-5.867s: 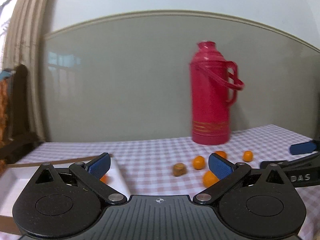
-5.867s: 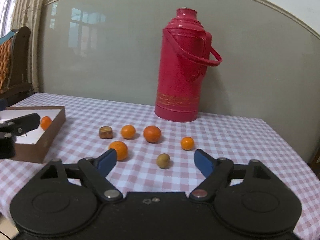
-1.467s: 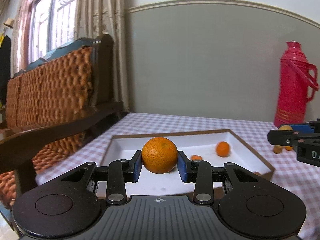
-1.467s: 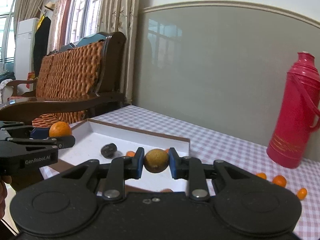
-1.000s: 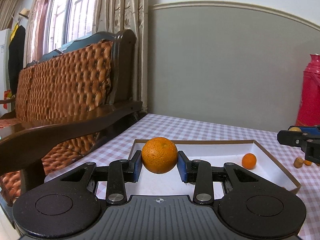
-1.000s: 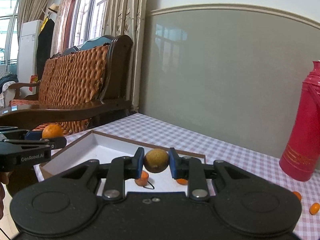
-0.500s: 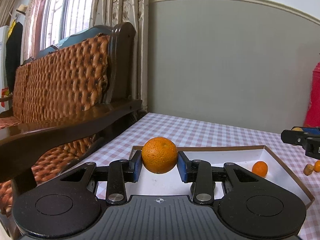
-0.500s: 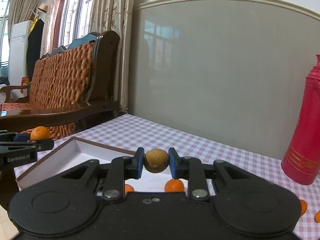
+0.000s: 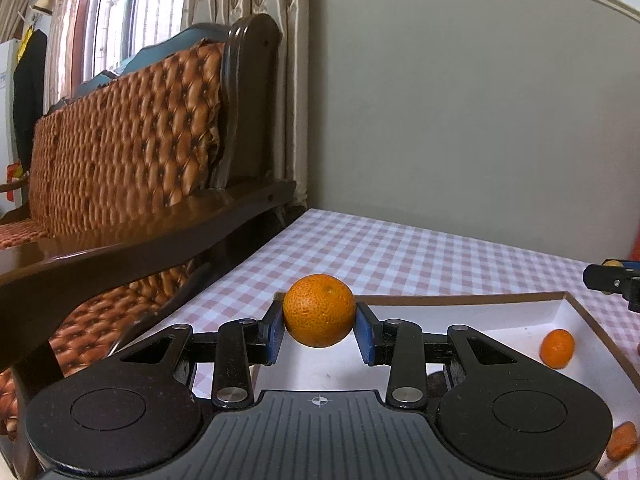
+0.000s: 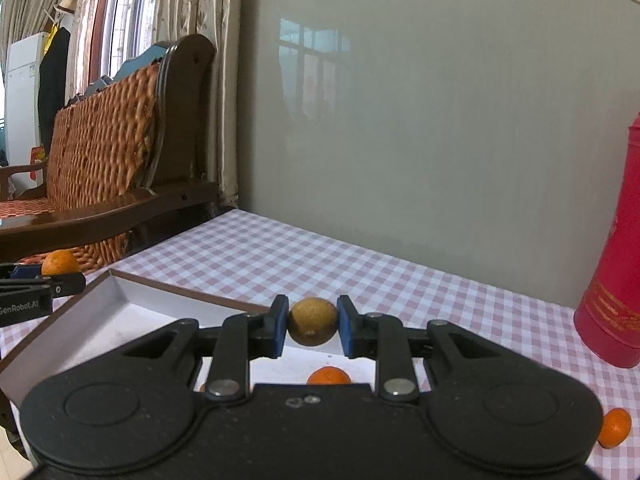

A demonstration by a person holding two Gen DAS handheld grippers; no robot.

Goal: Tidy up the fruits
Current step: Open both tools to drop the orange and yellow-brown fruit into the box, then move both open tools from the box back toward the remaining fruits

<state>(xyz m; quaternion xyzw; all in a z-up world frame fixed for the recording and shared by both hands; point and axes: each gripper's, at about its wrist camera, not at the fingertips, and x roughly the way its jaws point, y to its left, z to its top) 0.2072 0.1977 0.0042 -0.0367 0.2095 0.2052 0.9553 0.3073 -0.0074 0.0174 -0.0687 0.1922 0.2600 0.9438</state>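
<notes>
Nearest in the left wrist view, the left gripper is clamped on a large orange, which is carried over the near left part of the white tray. In the right wrist view, the right gripper is clamped on a small brown fruit, held above the tray's right part, where a small orange is seen just below. Another small orange is seen lying further right in the tray. The step in hand is judged to be the placing of both fruits. It is best done if each gripper is lowered until its fruit is close to the tray floor before the fingers are parted, so that rolling is limited; a bare patch should be chosen, clear of the fruit already there. Further off, on the checked worktop, a loose orange is left at the right beside a red flask.
</notes>
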